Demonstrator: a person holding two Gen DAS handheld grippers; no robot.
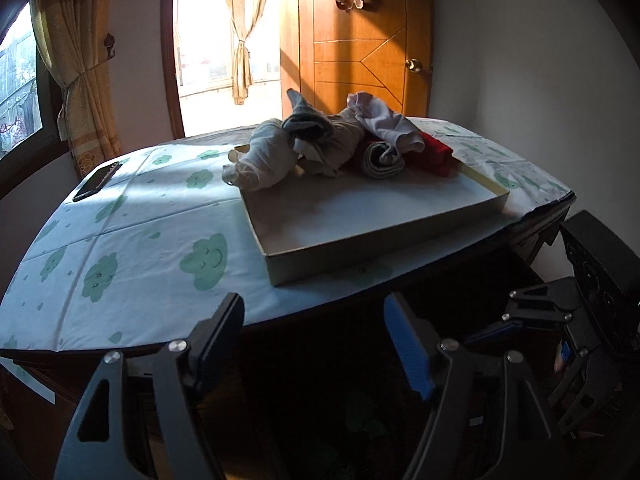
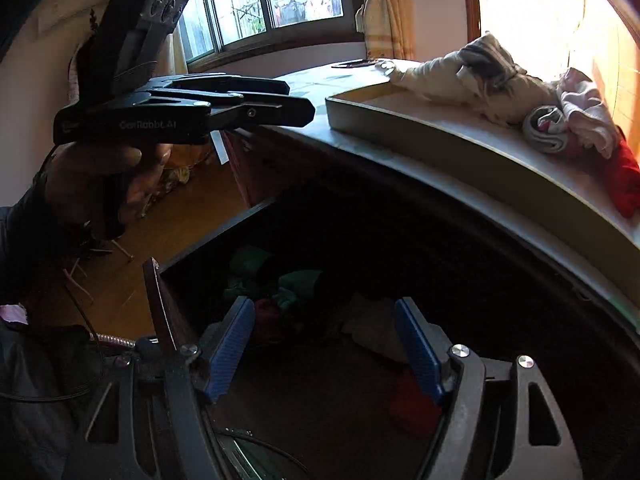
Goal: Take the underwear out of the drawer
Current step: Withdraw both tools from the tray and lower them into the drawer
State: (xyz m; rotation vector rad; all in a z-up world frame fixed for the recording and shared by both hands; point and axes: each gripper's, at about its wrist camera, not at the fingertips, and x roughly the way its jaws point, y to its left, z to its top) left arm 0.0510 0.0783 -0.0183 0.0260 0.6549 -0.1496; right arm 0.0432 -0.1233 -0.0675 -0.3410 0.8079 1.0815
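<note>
My left gripper (image 1: 316,344) hangs just off the front edge of the table (image 1: 132,240), jaws apart, nothing btwn the pads. Below it only dark; I can barely make out greenish cloth down there. My right gripper (image 2: 326,348) is also spread, nothing btwn its blue pads, pointing down into the open drawer (image 2: 160,312) under the tabletop.

In the drawer, right wrist view: loose underwear (image 2: 280,292), teal/green pieces nearest the back-left, a dark red one just beside them, a pale piece to the right, another red bit lower near my right pad. All very dim, can't tell how many items. Neither gripper touches any of it.

On the table sits a shallow white box (image 1: 360,248), w/ a pile of clothes (image 1: 320,144) heaped at its far end: beige/grey bundle spilling over the far-left rim, a striped roll in the middle, white/pink piece on top to the right, red piece at the far-right corner. Near half of the box is bare.

A phone (image 1: 98,186) lies on the table's far-left side, well apart from the box. The cloth on the table has green cloud prints.

Right wrist view also shows my left hand (image 2: 100,184) around the left gripper's handle, dark sleeve, held up left of the drawer, about level w/ the tabletop edge.

Behind the table: wooden door (image 1: 360,40), curtains (image 1: 76,64), window.
</note>
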